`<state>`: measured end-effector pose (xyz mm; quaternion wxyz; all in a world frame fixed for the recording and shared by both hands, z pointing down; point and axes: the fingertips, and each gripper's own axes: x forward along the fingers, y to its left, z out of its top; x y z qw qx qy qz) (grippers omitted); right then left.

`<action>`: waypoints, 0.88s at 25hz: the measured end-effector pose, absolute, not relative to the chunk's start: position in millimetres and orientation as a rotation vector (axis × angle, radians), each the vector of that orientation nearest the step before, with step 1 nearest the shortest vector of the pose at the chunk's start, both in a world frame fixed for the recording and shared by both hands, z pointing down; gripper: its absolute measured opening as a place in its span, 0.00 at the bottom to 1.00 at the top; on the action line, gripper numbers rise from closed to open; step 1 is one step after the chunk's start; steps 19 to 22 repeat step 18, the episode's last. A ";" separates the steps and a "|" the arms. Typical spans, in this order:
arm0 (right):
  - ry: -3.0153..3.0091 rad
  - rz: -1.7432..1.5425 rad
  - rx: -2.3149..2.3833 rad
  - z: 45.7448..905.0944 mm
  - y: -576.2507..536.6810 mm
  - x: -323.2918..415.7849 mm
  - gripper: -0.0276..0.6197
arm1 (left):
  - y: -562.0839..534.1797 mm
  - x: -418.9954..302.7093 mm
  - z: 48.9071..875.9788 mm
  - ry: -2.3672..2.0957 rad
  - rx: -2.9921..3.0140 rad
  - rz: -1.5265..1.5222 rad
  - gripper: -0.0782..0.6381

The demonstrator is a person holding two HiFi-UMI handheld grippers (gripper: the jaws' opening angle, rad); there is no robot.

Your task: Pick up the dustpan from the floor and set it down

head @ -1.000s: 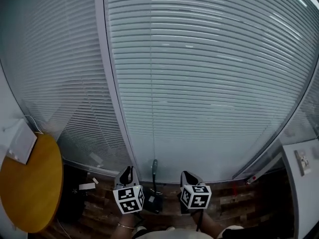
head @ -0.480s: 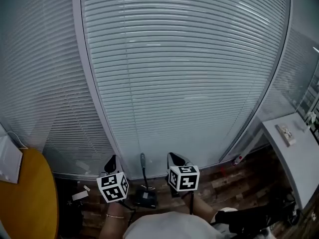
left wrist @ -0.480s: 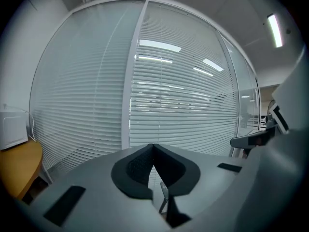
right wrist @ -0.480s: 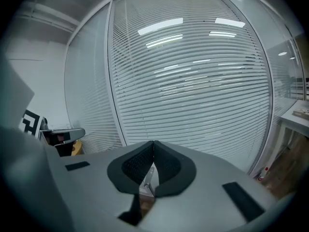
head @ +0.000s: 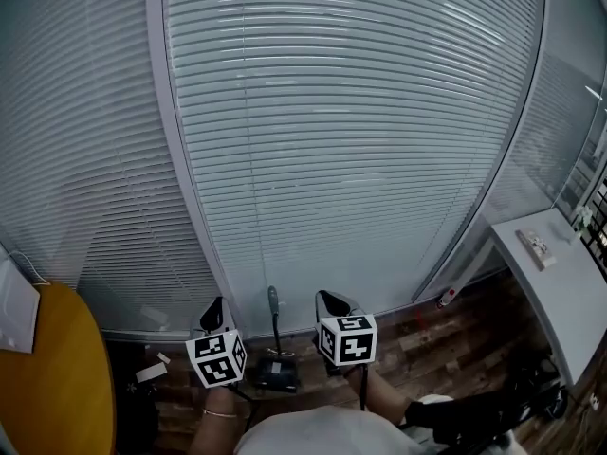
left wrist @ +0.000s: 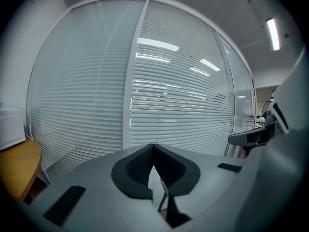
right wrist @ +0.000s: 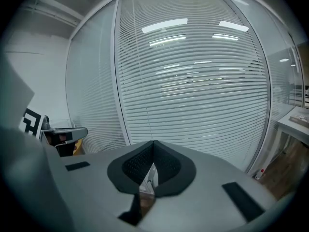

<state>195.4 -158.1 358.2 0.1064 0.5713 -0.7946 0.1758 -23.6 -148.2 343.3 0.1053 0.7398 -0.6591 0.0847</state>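
I read both claws closed, empty: left gripper, right gripper. Dustpan on floor btwn them, handle up. Risk: approach w/ closed jaws knocks handle, pan tips.

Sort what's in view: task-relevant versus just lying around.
Job in hand: dark long-handled dustpan standing on the floor; left gripper; right gripper.
Lying about: round yellow wooden table; white desk; white paper scrap.
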 end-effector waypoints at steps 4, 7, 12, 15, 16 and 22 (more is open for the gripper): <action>-2.328 0.532 1.690 354.5 -150.3 196.2 0.09 | -141.3 -22.8 339.8 -1.929 2.189 0.262 0.13; -2.315 0.535 1.694 364.8 -141.7 200.1 0.09 | -133.2 -22.7 354.0 -1.920 2.177 0.264 0.13; -2.301 0.514 1.707 371.9 -136.9 204.2 0.09 | -128.1 -23.2 367.9 -1.914 2.168 0.264 0.13; -2.298 0.511 1.713 372.5 -134.1 206.4 0.09 | -125.7 -19.9 371.1 -1.906 2.172 0.270 0.13; -2.297 0.512 1.716 372.5 -133.3 207.2 0.09 | -125.1 -18.6 371.8 -1.903 2.174 0.272 0.13; -2.295 0.516 1.721 372.5 -131.7 209.1 0.09 | -123.8 -15.8 373.0 -1.896 2.177 0.276 0.13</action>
